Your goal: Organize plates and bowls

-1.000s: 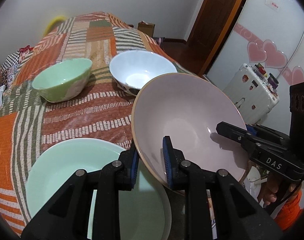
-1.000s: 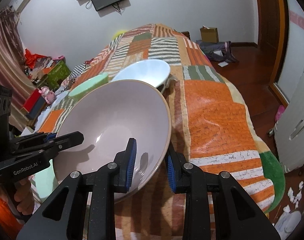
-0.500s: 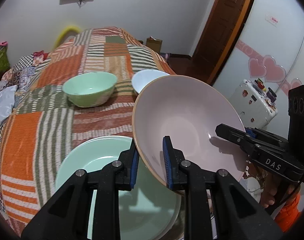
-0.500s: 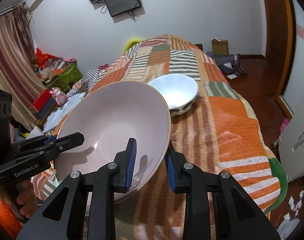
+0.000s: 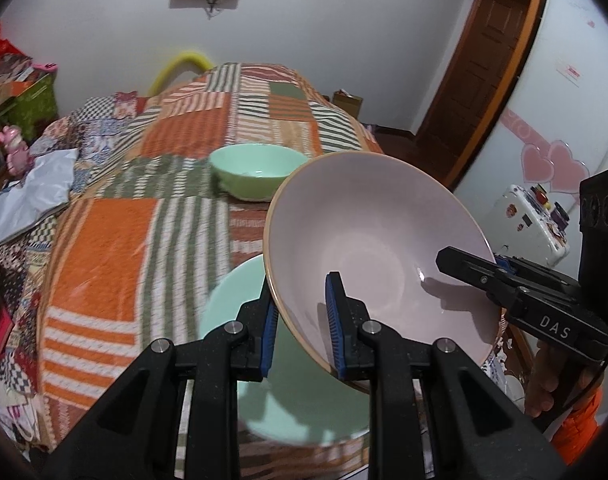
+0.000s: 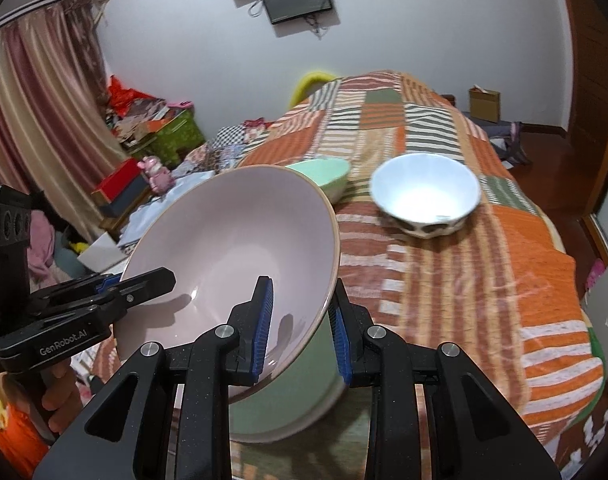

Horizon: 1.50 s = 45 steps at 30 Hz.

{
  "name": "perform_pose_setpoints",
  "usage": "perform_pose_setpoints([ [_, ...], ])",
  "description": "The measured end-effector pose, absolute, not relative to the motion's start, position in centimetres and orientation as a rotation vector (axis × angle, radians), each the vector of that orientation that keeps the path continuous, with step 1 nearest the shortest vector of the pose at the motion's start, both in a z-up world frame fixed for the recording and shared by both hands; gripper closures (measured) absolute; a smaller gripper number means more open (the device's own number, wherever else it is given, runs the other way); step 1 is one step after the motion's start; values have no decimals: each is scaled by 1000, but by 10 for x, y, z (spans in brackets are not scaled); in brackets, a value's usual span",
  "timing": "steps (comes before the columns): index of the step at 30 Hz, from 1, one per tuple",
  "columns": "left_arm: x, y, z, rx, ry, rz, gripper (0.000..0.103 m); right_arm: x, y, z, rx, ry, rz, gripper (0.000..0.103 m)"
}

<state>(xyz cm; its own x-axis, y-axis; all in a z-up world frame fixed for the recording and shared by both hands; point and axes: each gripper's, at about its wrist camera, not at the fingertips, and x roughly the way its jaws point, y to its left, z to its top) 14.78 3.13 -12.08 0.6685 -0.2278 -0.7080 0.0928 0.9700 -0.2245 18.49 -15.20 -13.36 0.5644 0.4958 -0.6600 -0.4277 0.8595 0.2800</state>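
A: Pink bowl (image 5: 367,240), left view: left tool (image 5: 302,336) pinches its near rim, tilted above the green plate (image 5: 304,404); green bowl (image 5: 258,176) sits behind the plate.

B: Right view: right tool (image 6: 300,324) pinches the opposite rim; white bowl (image 6: 425,194) beyond the plate. Nothing stacked yet, I'd say.

A wide, shallow pale-pink ceramic bowl with a tan rim (image 5: 367,240) hangs tilted above a large mint-green plate (image 5: 240,300) lying flat at the bed's near edge. Farther up the bed a small mint-green bowl (image 5: 258,174) and a white bowl with dark spots beneath (image 6: 425,194) stand upright, apart.
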Motion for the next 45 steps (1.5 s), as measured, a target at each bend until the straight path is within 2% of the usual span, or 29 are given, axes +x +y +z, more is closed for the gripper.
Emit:
perform_pose_setpoints([
  [20,100,129,-132,-259,806,-8,81,172,-56,-147,3,852,699,78],
  [45,95,217,-199,-395,901,133,81,185,31,-206,-102,1028,795,78],
])
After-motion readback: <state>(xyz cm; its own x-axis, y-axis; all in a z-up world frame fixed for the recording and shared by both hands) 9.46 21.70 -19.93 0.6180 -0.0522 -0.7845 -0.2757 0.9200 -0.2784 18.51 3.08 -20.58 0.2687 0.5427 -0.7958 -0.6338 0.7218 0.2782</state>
